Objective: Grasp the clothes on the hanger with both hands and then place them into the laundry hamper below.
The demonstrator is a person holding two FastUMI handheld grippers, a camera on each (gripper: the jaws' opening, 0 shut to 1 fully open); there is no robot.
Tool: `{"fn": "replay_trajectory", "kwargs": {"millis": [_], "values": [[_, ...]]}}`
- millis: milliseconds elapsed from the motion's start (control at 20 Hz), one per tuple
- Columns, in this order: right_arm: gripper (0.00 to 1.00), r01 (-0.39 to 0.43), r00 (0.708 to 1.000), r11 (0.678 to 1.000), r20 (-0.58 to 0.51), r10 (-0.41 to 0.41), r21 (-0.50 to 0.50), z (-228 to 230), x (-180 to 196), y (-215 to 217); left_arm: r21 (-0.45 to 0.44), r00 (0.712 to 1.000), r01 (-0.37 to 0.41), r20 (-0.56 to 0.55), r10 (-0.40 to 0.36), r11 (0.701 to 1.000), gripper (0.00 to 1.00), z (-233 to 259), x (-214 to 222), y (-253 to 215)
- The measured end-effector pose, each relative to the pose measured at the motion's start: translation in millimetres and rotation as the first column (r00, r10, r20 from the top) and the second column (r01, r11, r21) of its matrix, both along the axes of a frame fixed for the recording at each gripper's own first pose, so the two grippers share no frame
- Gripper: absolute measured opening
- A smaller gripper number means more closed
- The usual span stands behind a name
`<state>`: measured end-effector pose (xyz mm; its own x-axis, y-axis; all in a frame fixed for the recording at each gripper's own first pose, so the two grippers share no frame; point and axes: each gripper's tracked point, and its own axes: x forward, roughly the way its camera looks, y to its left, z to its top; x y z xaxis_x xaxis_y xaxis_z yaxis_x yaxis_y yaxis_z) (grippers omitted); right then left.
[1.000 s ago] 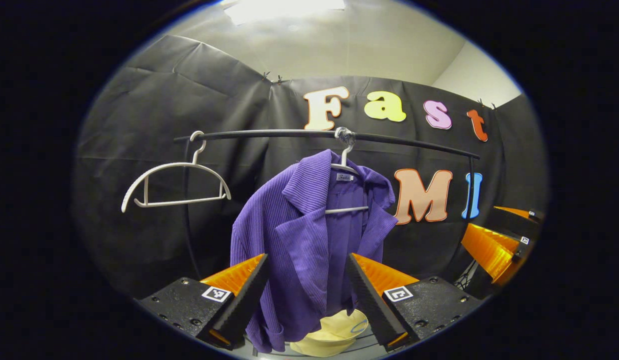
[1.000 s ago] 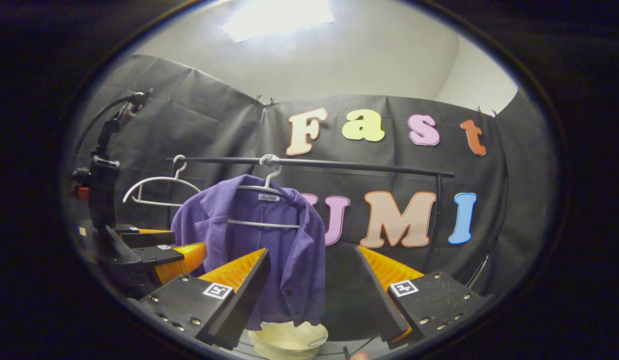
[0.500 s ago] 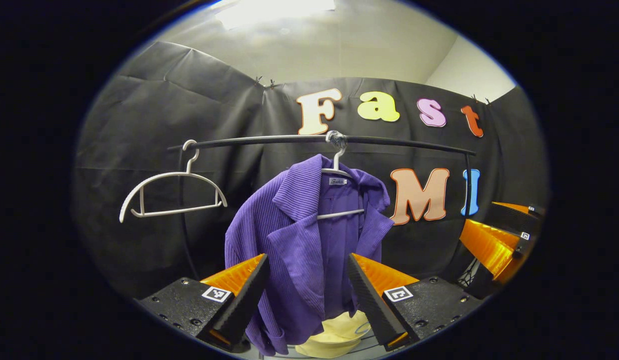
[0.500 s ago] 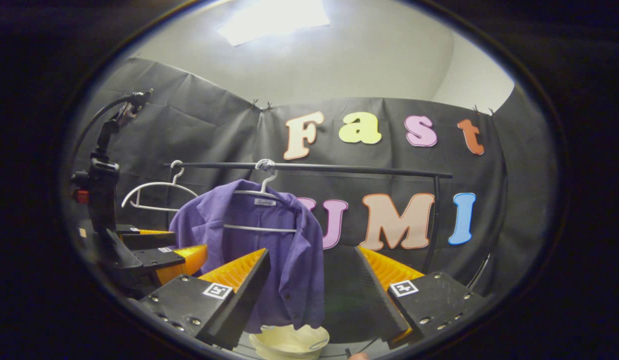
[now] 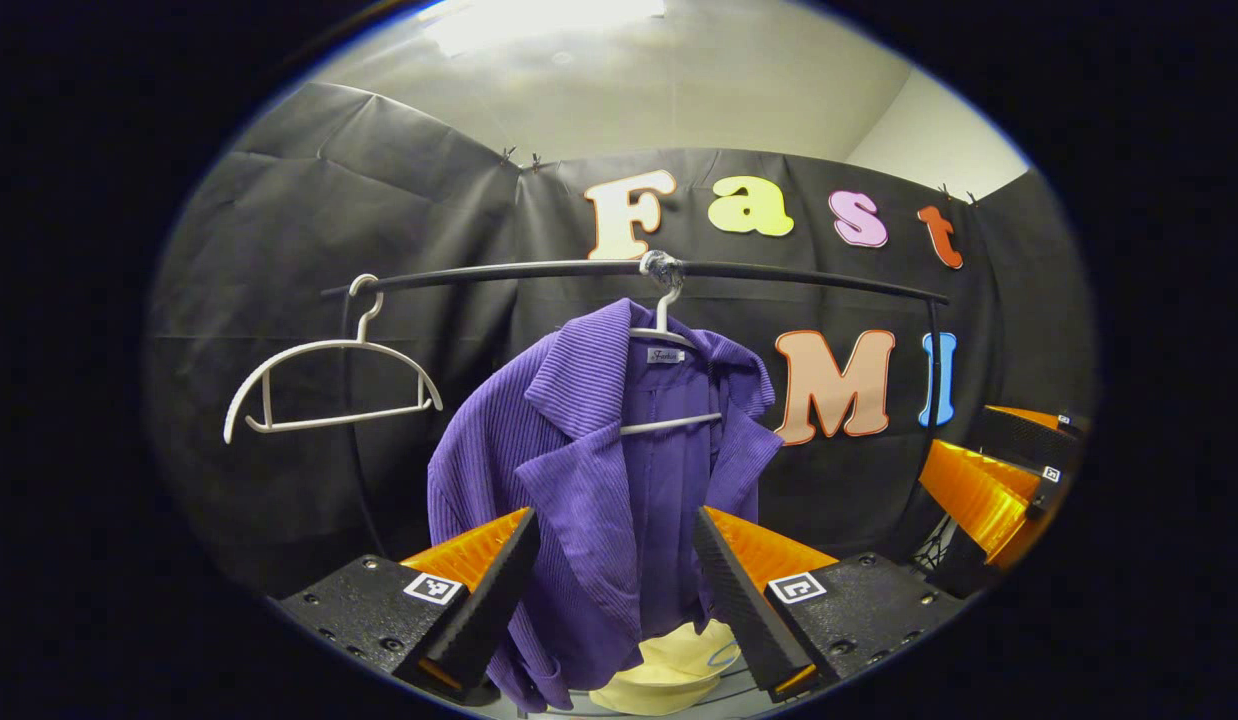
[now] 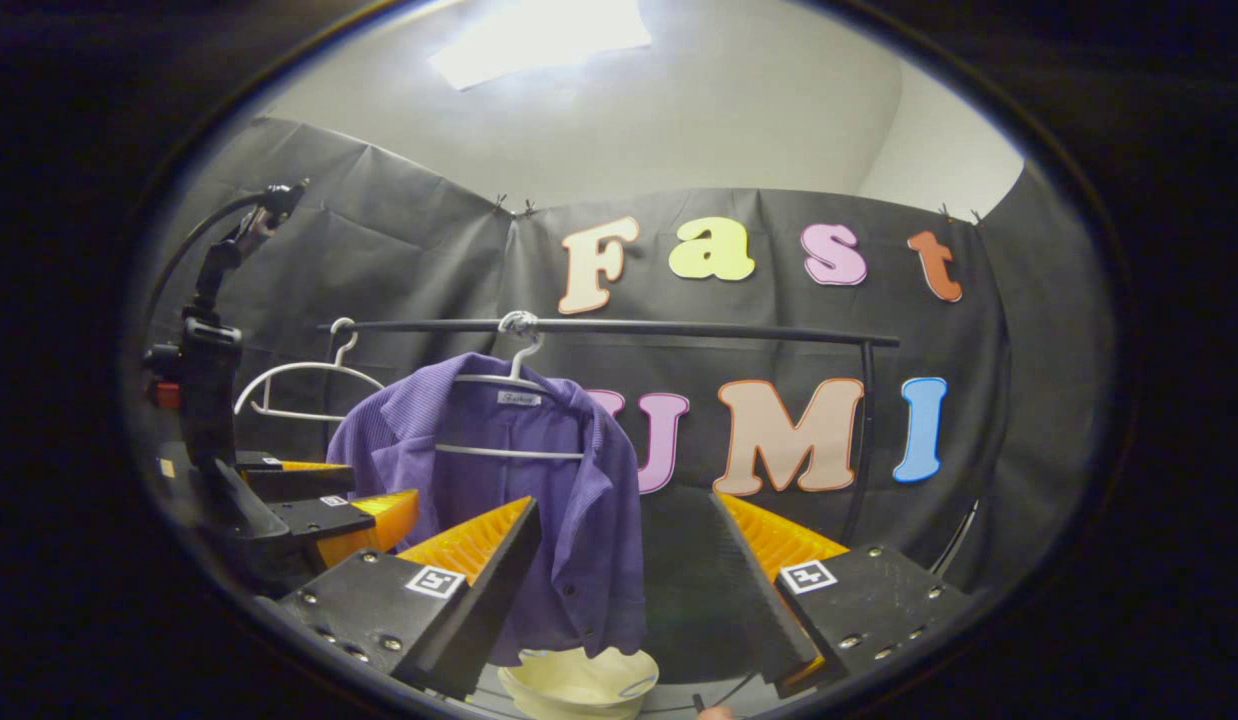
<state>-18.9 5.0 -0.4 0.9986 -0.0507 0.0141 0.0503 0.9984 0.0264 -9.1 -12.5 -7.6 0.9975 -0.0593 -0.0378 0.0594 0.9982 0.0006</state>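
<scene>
In the left gripper view, an empty hanger (image 5: 329,385) hung at the left end of the rail (image 5: 539,272). Right of it, the purple shirt (image 5: 599,490) hung on a second hanger (image 5: 669,420), whose hook sat near the rail's middle. The shirt was open at the front, its lapel folded outward. The left hand-held gripper (image 5: 614,570) stood released, its fingers (image 5: 489,590) wide apart, with the shirt's lower part seen between them; whether they touched the cloth could not be told. Below the shirt's hem sat the pale yellow hamper (image 5: 669,670), only partly visible. At the far right edge showed the right hand-held gripper (image 5: 989,480), apart from the shirt.

In the right gripper view, the left hand-held gripper (image 6: 309,500) appeared at the left with a black mount (image 6: 204,390) rising above it, near the shirt's (image 6: 539,500) sleeve side. The shirt hung from the rail (image 6: 679,328), left of centre. The right hand-held gripper (image 6: 624,580) was released too, its fingers (image 6: 484,580) spread, the left one in front of the shirt's hem and the right one against the dark wall. The hamper (image 6: 579,680) sat just under the hem.
</scene>
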Motion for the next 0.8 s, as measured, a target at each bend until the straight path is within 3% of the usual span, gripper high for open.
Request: {"fn": "replay_trajectory", "kwargs": {"millis": [350,500,650,800], "values": [[0.96,-0.005,1.0,1.0,-0.007,0.005,-0.002,-3.9,3.7,0.6,-0.005,1.0,-0.017,-0.018,0.017,1.0,0.92,-8.0,5.3,2.3],[0.98,-0.008,1.0,1.0,-0.01,0.008,0.0,-5.5,4.5,0.5,-0.001,0.999,-0.042,-0.029,0.042,0.999,0.95,-12.8,11.6,5.3],[0.97,-0.011,1.0,1.0,-0.011,0.011,-0.001,-7.1,6.2,-1.3,0.018,0.996,-0.075,-0.043,0.075,0.997,0.92,-22.0,22.4,7.8],[0.96,-0.011,1.0,1.0,-0.011,0.011,-0.002,-8.7,7.2,-5.2,0.046,0.993,-0.111,-0.036,0.113,0.993,0.99,-28.9,33.5,10.8]]}}
